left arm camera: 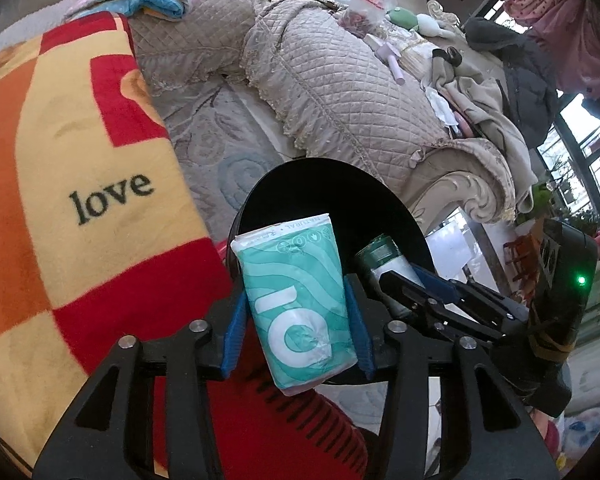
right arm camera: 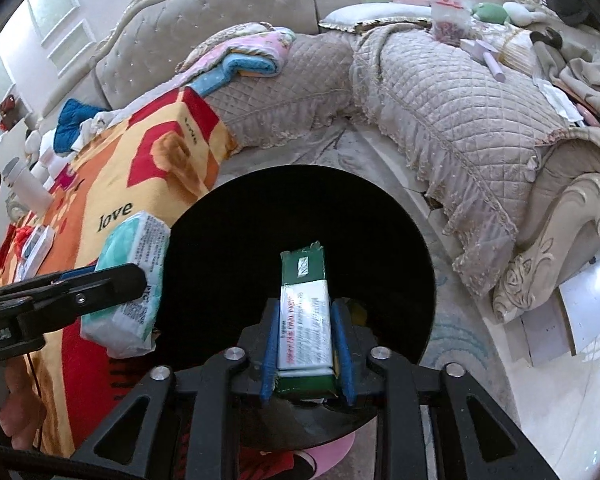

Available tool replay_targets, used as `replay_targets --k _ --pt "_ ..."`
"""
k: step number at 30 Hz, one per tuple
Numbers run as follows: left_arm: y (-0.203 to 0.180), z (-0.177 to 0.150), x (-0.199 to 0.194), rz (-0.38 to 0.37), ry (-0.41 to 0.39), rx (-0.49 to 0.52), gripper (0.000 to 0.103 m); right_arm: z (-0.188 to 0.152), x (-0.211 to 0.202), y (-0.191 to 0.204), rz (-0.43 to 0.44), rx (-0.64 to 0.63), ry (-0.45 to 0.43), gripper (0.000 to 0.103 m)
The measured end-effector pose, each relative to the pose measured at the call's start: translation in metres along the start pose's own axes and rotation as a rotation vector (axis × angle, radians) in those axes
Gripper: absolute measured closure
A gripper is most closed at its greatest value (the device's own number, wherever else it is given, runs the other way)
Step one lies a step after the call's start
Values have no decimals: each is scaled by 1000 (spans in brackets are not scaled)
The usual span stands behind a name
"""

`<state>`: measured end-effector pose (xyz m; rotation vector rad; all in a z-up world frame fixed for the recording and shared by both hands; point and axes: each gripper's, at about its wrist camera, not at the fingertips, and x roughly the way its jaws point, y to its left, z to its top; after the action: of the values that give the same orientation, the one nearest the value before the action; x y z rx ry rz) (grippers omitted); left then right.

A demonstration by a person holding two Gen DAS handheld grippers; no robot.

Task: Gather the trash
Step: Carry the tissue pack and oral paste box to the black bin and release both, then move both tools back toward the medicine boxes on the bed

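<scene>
Left wrist view showed the left gripper (left arm camera: 298, 316) with its fingers against both sides of a teal tissue pack (left arm camera: 298, 304), poised over the black bin (left arm camera: 332, 200). Beside it the right gripper (right arm camera: 306, 354) had a green-and-white box (right arm camera: 305, 320) between narrowly parted fingers, above the same bin; whether they pressed it I could not tell. Neither piece had dropped yet, and clutter remained on the sofa (right arm camera: 460, 120).

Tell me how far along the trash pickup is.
Done: unclear, the inside of the black bin is too dark to see. In hand: the left tool has a teal tissue pack and the right tool a green-and-white box, both over the bin. Left: dropping them, then perhaps the plastic bag on the sofa.
</scene>
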<state>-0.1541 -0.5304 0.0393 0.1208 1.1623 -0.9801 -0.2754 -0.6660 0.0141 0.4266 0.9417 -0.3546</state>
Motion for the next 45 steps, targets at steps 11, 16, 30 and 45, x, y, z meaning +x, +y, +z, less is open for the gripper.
replay_targets --k 11,16,30,45 --pt "17 -6 -16 18 -11 -38 48 -2 -4 11 8 0 4 62" --pt "32 -14 -33 110 -51 -45 48 -2 -7 28 25 -27 0 61" --pt "108 -44 -81 303 -115 -116 48 -5 -2 111 100 -148 17 56" --pt "219 -83 -150 432 -155 -289 48 -15 19 221 188 -315 73 45"
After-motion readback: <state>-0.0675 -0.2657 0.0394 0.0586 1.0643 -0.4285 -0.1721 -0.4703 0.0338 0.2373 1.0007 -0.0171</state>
